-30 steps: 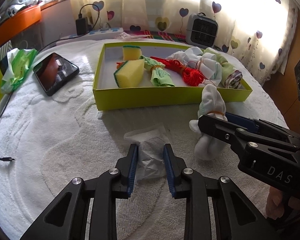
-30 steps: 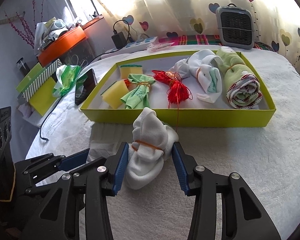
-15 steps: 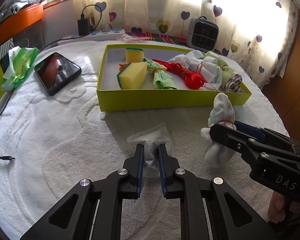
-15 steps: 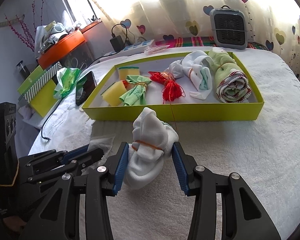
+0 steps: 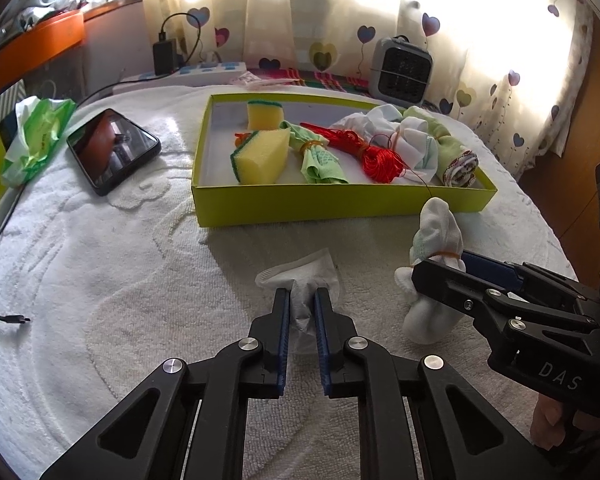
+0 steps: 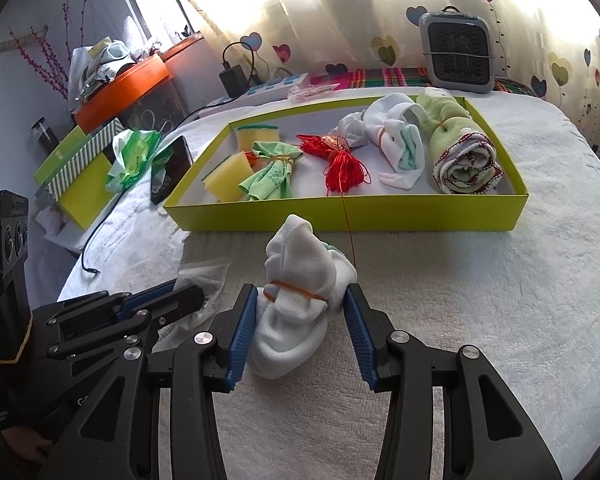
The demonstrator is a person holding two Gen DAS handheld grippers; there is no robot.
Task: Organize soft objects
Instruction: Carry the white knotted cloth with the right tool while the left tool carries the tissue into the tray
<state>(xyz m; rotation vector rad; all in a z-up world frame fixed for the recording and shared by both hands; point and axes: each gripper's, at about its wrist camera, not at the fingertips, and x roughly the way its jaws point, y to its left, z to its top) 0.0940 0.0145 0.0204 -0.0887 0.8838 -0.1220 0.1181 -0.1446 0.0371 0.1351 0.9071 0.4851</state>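
Now both grippers have a soft item each, just in front of the yellow-green box (image 5: 340, 204)

Left gripper (image 5: 301, 312), jaws nearly closed, pinches the crumpled clear bag (image 5: 302, 280) lying on the white towel (image 5: 100, 280); right gripper (image 6: 300, 320), jaws partly open, squeezes the banded white sock bundle (image 6: 300, 280), standing upright; a red thread (image 6: 347, 224) runs from it to the red tassel (image 6: 342, 166) in the box

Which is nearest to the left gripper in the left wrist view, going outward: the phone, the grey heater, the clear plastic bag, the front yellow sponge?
From the left gripper:
1. Clear plastic bag, pinched between its fingers.
2. Front yellow sponge, straight ahead, in the near left end of the yellow-green box.
3. Phone, far off to the left on the white cover.
4. Grey heater, beyond the box, by the curtain.
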